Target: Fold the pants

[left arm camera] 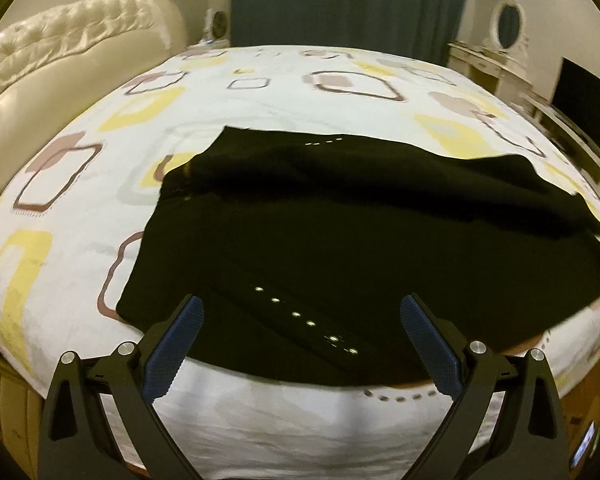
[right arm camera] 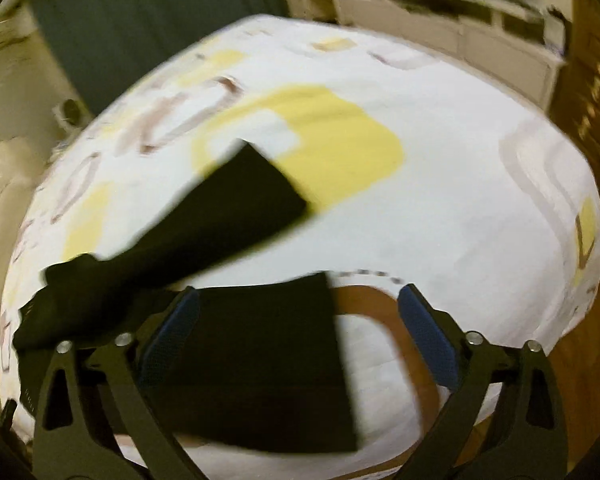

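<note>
Black pants (left arm camera: 300, 220) lie spread on the bed near its front edge, with a row of small silver studs (left arm camera: 296, 314) down one side. My left gripper (left arm camera: 300, 308) is open and empty, just above the pants' near edge. In the right wrist view the two legs of the pants (right arm camera: 228, 208) lie apart: one runs up and away, and the other leg end (right arm camera: 260, 360) hangs over the bed's front edge. My right gripper (right arm camera: 298, 300) is open, with that leg end between and below its fingers, not gripped. The right view is blurred.
The bed sheet (left arm camera: 100, 184) is white with yellow and brown shapes. A cream tufted headboard (left arm camera: 68, 52) stands at the left. A dark curtain (left arm camera: 348, 4) hangs behind the bed. A white dresser with an oval mirror (left arm camera: 508, 24) and a dark screen (left arm camera: 580, 100) stand at the right.
</note>
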Demonstrator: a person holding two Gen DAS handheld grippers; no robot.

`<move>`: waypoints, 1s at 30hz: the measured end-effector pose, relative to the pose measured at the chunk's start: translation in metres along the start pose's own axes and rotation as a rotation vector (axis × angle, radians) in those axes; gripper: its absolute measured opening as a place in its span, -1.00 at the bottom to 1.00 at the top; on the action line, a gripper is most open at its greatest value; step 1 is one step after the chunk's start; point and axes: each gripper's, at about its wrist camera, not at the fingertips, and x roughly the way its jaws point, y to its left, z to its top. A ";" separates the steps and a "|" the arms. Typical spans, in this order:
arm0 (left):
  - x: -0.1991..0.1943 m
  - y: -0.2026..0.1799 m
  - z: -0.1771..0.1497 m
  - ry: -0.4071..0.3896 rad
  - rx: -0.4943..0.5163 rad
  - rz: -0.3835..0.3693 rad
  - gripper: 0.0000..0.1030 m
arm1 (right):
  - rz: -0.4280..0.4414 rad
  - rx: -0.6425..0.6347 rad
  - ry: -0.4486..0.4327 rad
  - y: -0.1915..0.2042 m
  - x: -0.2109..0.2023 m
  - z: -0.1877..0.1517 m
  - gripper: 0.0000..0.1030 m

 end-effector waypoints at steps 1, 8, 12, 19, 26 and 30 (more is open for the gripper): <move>0.002 0.003 0.002 0.004 -0.012 0.012 0.91 | 0.021 -0.001 0.031 -0.003 0.008 0.000 0.33; 0.012 0.006 0.007 0.017 -0.010 0.061 0.91 | -0.005 -0.094 0.096 0.006 0.026 -0.005 -0.62; 0.016 0.004 0.010 0.021 0.002 0.066 0.91 | -0.042 -0.134 0.041 0.007 0.009 0.008 -0.85; 0.021 0.008 0.018 0.010 -0.003 0.068 0.91 | -0.193 -0.174 0.024 -0.003 0.025 0.025 -0.87; 0.030 0.027 0.026 0.023 0.010 0.072 0.91 | -0.273 -0.056 0.002 -0.012 0.024 0.031 -0.21; 0.042 0.052 0.038 0.052 -0.001 0.035 0.91 | -0.192 -0.105 -0.074 0.033 0.000 0.040 -0.03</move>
